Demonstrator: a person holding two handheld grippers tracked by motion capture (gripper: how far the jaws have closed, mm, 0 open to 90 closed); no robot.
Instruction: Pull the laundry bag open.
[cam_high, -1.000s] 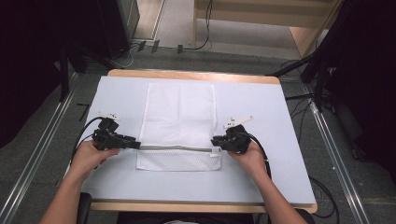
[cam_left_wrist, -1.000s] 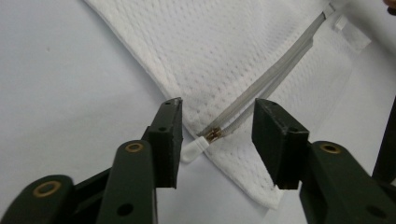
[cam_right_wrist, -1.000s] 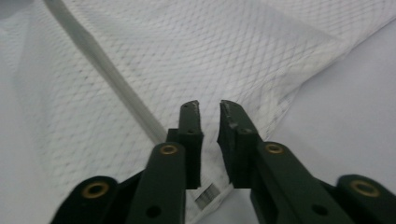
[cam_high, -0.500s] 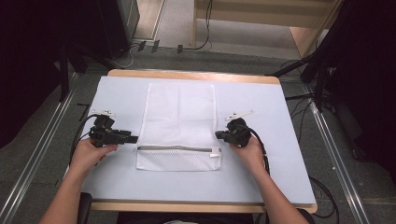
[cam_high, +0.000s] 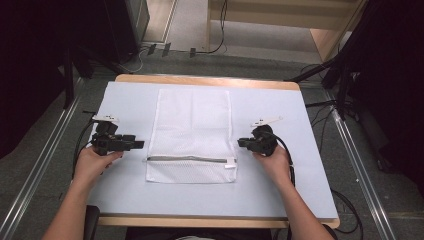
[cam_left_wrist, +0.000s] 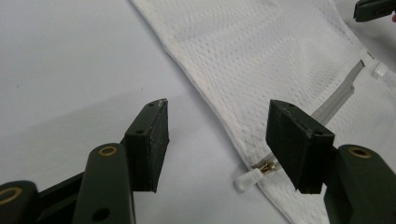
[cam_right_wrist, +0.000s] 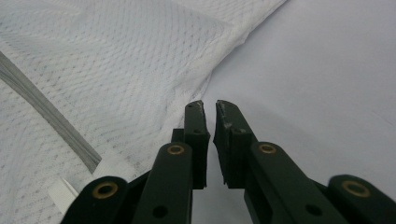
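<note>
A white mesh laundry bag (cam_high: 192, 120) lies flat in the middle of the table, its grey zipper (cam_high: 190, 160) running across near the front end. In the left gripper view the zipper pull (cam_left_wrist: 254, 175) rests at the bag's (cam_left_wrist: 261, 51) near edge, just below my open left gripper (cam_left_wrist: 219, 106), which holds nothing. In the high view this left gripper (cam_high: 139, 145) sits just left of the bag. My right gripper (cam_high: 240, 143) is just off the bag's right edge. Its jaws (cam_right_wrist: 210, 106) are nearly together, with nothing between them, over bare table beside the bag (cam_right_wrist: 116, 60).
A pale blue-white cover (cam_high: 290, 180) spreads over the wooden table (cam_high: 210, 80). Black cables (cam_high: 80, 145) trail from both grippers off the table's sides. Metal rails (cam_high: 40, 175) and dark stands flank the table on the floor.
Both grippers have drawn outward from the zipper's two ends, the left one to the left and the right one to the right and slightly back. The bag lies free between them.
</note>
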